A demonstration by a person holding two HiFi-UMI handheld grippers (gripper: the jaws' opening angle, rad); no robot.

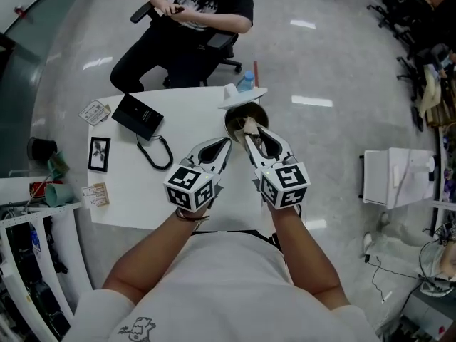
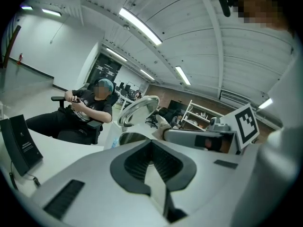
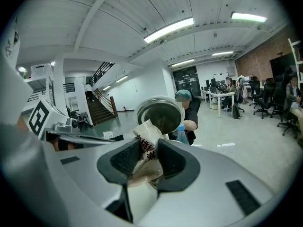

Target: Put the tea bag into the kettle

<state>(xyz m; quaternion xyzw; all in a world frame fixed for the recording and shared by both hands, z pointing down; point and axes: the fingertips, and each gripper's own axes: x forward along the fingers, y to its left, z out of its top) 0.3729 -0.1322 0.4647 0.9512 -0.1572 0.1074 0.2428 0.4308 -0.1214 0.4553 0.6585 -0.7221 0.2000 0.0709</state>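
Tea bag pinched above an open kettle.
The right hand-held gripper clamped the tea bag, red print unreadable, just over the kettle's mouth; the left hand-held gripper, jaws pressed together and empty, hovered beside the kettle.

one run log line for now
right gripper: shut on tea bag | left gripper: shut, empty | kettle: lid open, tea bag not in yet

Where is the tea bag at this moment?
The white paper tea bag is pinched between the right gripper's jaws, centre of the head view, at the open mouth of the round steel kettle on the white table's far edge.
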